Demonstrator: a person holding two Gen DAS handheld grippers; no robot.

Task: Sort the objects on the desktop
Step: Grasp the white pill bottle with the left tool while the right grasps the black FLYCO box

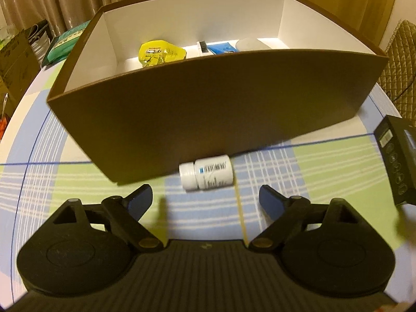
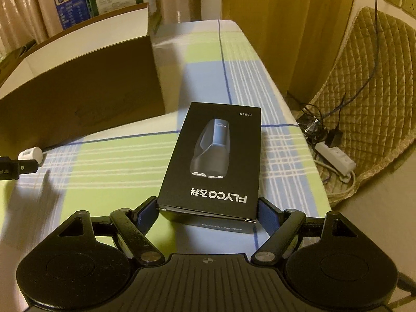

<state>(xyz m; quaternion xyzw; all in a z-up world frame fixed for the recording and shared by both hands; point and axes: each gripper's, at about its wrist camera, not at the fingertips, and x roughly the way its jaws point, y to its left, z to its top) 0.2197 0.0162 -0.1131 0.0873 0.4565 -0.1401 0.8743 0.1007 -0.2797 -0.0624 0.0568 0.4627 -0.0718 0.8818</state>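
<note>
A white pill bottle (image 1: 206,173) lies on its side on the checked tablecloth, against the front wall of a brown box (image 1: 208,104). My left gripper (image 1: 205,192) hovers just short of the bottle, jaws wide apart, with nothing between the pads. Inside the box lie a yellow packet (image 1: 161,53), a blue tube (image 1: 223,49) and other small items. My right gripper (image 2: 207,201) has its blue pads against both sides of the near end of a black shaver box (image 2: 215,156), which also shows at the right edge of the left wrist view (image 1: 400,161). Bottle (image 2: 32,154) and brown box (image 2: 78,91) lie to its left.
The table's right edge drops off to a quilted chair (image 2: 364,78) and a power strip (image 2: 335,158) with cables on the floor. Cartons (image 1: 13,59) and a green package (image 1: 67,41) stand beyond the table's left side. Curtains hang behind.
</note>
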